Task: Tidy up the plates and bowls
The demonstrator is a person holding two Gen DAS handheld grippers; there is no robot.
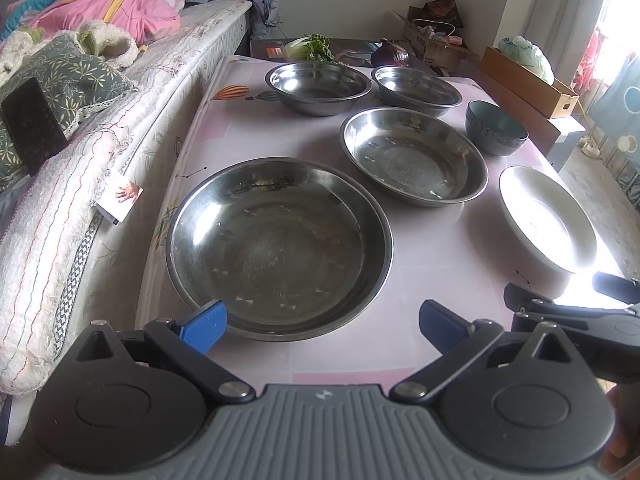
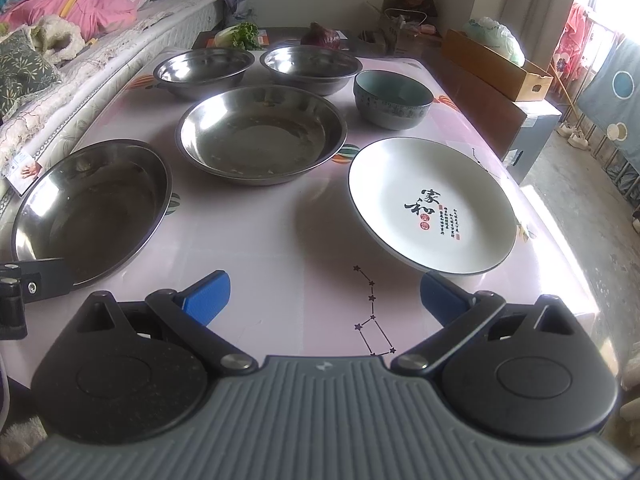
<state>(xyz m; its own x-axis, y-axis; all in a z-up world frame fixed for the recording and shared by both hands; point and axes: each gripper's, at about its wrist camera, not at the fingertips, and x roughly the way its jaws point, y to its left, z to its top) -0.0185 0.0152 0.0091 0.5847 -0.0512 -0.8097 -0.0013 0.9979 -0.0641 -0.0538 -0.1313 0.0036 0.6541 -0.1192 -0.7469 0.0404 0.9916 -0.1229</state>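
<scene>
Six dishes lie apart on the pink patterned table (image 2: 280, 240), none stacked, so we judge the sorting not begun. Two wide shallow steel plates (image 1: 280, 248) (image 1: 414, 156) sit nearest our left gripper (image 1: 322, 326). Two deeper steel bowls (image 2: 204, 70) (image 2: 310, 68) stand at the far edge. A dark teal ceramic bowl (image 2: 392, 98) and a white printed ceramic plate (image 2: 432, 204) lie nearer our right gripper (image 2: 324, 294). Both pairs of fingers are spread wide, holding nothing.

The steel pans (image 2: 262, 134) are silver-grey, the bowl (image 2: 392, 98) dark teal. The plate (image 2: 432, 204) is white with black and red characters, on a pink tablecloth (image 2: 280, 248).
</scene>
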